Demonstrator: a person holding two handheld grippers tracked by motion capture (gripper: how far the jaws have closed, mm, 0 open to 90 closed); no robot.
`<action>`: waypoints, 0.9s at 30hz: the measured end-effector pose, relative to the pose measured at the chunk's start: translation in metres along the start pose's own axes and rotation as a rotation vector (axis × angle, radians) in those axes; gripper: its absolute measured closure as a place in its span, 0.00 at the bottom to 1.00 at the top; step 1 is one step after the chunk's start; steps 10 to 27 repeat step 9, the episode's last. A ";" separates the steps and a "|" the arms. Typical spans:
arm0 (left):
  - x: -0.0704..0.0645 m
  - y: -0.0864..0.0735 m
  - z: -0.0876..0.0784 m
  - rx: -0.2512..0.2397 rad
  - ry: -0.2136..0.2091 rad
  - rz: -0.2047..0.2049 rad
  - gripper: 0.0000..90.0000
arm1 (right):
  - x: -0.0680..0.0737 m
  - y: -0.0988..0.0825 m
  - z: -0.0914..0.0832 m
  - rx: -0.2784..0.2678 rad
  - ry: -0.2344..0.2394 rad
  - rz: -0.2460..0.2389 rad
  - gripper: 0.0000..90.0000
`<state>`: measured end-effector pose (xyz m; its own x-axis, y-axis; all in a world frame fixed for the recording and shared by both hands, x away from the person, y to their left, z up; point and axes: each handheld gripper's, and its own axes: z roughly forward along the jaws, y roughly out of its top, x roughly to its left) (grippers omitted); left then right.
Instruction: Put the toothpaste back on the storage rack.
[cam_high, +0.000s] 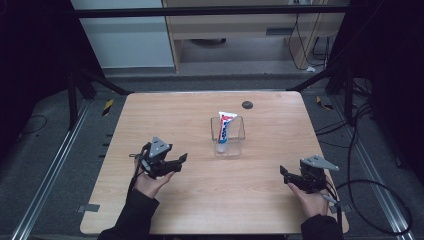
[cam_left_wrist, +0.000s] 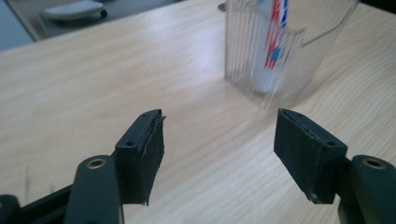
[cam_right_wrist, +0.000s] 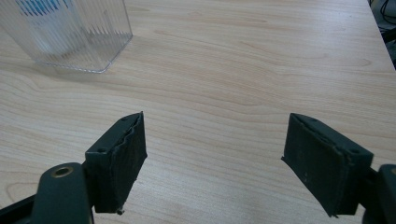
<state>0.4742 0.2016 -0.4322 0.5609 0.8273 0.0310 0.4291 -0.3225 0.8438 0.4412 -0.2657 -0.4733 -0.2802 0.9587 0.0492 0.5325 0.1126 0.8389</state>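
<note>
Jaws are standing wide apart on the left gripper (cam_high: 176, 161), which is resting low over the near-left of the wooden table (cam_high: 165, 115) in the person's left hand (cam_high: 150, 181); in the left gripper view nothing is lying between its black pads (cam_left_wrist: 144, 154) — bare wood and, farther off, the ribbed wall of the clear cup (cam_left_wrist: 280, 51). That cup (cam_high: 227, 136) is standing upright near the middle of the table, well apart from both grippers, and the toothpaste tube (cam_high: 226, 128) is sitting inside it. The tube is standing nearly upright with its long axis vertical, leaning a little: its white cap is pointing down at the cup's floor and its flat crimped end is poking above the rim. In the left gripper view the tube (cam_left_wrist: 275, 42) is showing blurred through the plastic.

Farther right, the right gripper (cam_high: 285, 174) is hovering low over the near-right corner in the right hand (cam_high: 310, 200), its jaws likewise spread and pinching nothing, with the cup's base (cam_right_wrist: 70, 42) at the upper left of its own view.

Judging from how things lie, the tube is already in the cup and both grippers are free of it, so the placing looks finished — little appears to be remaining beyond drawing the hands back.
</note>
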 end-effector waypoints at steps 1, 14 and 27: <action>0.000 0.000 0.000 0.000 0.000 0.000 0.35 | 0.000 0.000 0.000 0.000 0.000 0.000 0.23; 0.022 -0.027 -0.015 0.055 0.106 0.002 0.34 | 0.001 0.000 0.000 0.005 0.001 -0.007 0.22; 0.022 -0.027 -0.015 0.055 0.106 0.002 0.34 | 0.001 0.000 0.000 0.005 0.001 -0.007 0.22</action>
